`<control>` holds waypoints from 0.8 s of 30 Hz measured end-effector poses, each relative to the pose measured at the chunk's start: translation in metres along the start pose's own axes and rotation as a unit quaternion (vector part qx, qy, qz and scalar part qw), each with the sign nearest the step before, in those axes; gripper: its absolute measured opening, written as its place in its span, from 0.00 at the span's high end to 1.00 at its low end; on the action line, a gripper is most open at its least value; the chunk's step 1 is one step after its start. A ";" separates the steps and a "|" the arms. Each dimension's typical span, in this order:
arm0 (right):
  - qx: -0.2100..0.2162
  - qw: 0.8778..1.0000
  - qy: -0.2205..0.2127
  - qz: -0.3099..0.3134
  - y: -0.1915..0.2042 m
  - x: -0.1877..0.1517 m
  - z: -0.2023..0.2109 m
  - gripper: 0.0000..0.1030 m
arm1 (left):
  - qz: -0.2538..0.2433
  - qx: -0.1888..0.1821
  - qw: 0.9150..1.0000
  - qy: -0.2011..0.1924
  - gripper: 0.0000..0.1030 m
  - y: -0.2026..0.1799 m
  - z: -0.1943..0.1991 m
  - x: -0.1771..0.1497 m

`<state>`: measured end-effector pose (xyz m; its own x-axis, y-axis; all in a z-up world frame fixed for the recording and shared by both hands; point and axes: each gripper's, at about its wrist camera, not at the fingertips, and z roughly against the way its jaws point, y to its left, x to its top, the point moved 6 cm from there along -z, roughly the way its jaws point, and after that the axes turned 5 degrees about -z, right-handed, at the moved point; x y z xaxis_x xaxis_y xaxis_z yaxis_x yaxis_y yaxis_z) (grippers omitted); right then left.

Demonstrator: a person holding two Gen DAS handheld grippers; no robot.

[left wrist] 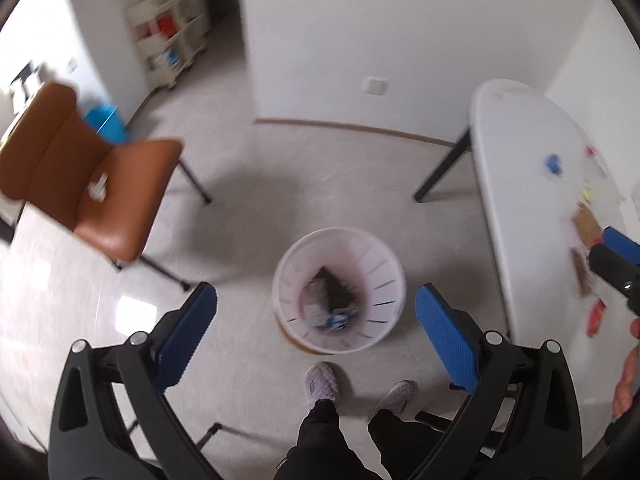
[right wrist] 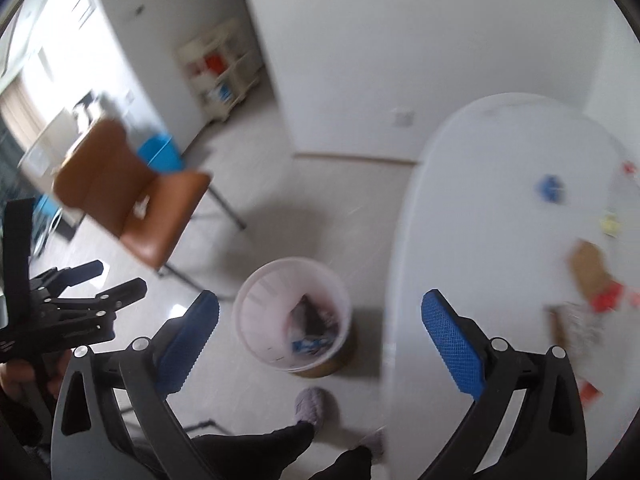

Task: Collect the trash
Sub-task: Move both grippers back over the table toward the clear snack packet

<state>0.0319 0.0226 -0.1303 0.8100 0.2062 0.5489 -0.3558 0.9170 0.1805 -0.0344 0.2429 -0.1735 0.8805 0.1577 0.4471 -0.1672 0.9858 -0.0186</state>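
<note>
A white slotted trash bin (left wrist: 339, 289) stands on the floor with wrappers inside; it also shows in the right wrist view (right wrist: 292, 314). My left gripper (left wrist: 316, 320) is open and empty, high above the bin. My right gripper (right wrist: 320, 332) is open and empty, above the bin and the white table's (right wrist: 480, 216) left edge. On the table lie scraps: a blue piece (right wrist: 550, 189), a yellow piece (right wrist: 610, 225), brown cardboard (right wrist: 590, 268) and red wrappers (right wrist: 608, 300). A crumpled white paper (left wrist: 98, 188) lies on the brown chair (left wrist: 92, 184).
The person's feet (left wrist: 322, 380) stand just before the bin. A cream shelf unit (left wrist: 170, 36) stands by the far wall, a blue bin (left wrist: 106, 122) behind the chair. The table (left wrist: 528, 184) is on the right.
</note>
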 end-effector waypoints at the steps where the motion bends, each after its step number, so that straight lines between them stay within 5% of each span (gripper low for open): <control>1: -0.010 1.000 -0.007 -0.009 -0.012 -0.001 0.012 0.02 | -0.016 -0.005 1.000 -0.005 0.08 -0.015 0.005 0.004; 12: -0.067 0.991 -0.047 -0.102 -0.123 -0.032 0.079 0.02 | -0.099 -0.040 0.994 -0.024 0.08 -0.123 0.017 0.021; 24: -0.096 0.982 -0.056 -0.151 -0.178 -0.051 0.096 0.02 | -0.166 -0.053 0.984 -0.025 0.08 -0.196 0.017 0.032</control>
<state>0.0096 -0.1835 -0.1120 0.8053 -0.1146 0.5817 -0.0037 0.9801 0.1983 0.0189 0.0542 -0.1403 0.8555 -0.1746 0.4876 0.1757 0.9835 0.0438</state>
